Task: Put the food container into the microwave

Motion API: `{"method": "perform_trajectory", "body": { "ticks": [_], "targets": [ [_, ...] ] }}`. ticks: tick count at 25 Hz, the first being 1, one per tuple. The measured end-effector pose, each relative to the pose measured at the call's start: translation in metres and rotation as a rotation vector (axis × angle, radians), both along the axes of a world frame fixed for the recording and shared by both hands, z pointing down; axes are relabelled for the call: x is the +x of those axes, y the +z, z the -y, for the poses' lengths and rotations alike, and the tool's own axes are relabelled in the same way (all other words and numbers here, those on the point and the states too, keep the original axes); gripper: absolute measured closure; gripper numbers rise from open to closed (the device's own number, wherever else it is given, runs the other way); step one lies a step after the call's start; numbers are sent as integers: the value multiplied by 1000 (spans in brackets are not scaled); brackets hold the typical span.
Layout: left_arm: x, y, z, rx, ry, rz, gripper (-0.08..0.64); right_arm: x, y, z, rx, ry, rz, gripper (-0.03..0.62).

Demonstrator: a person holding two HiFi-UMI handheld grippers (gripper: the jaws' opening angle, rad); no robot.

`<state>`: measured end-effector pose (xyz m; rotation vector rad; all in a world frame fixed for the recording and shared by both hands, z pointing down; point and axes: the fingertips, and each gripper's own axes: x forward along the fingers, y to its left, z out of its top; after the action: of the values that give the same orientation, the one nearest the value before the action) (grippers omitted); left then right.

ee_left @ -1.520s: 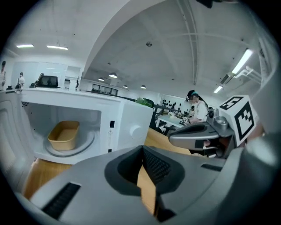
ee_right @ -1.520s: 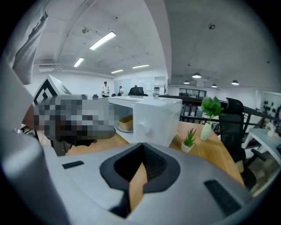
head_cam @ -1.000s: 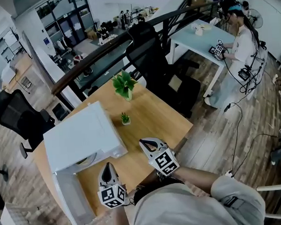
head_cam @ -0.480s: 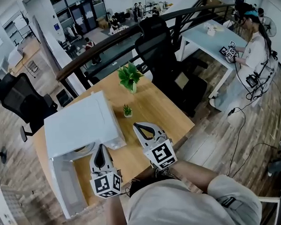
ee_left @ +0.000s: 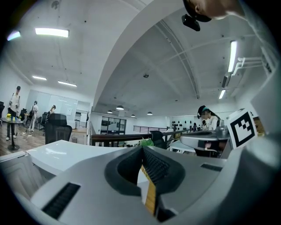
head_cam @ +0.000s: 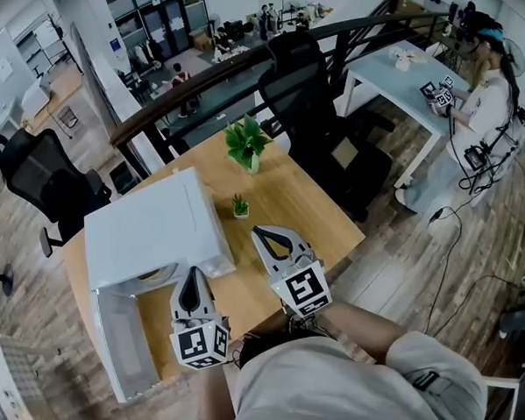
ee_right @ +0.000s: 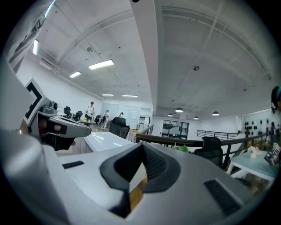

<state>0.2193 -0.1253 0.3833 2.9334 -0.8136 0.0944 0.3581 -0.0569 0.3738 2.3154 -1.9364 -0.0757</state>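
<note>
Hovering shut and empty over the table [head_cam: 293, 203]: left gripper [head_cam: 192, 275], right gripper [head_cam: 258, 234]; open-doored microwave [head_cam: 149, 228] just left of both.

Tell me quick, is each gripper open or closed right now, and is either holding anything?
Left gripper: closed, holding nothing.
Right gripper: closed, holding nothing.

microwave [head_cam: 149, 228] door [head_cam: 125, 348] swung open on left, small plant [head_cam: 239, 204] near microwave, bare tabletop [head_cam: 302, 211] on right
</note>
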Motion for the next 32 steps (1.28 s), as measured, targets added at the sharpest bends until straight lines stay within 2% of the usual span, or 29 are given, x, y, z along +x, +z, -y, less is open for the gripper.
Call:
{"method": "perform_trajectory", "body": {
  "ticks": [32],
  "targets": [
    [-23, 1, 8, -4, -12, -17, 548, -30, -3, 20, 0, -43, -12, 589]
  ]
}}
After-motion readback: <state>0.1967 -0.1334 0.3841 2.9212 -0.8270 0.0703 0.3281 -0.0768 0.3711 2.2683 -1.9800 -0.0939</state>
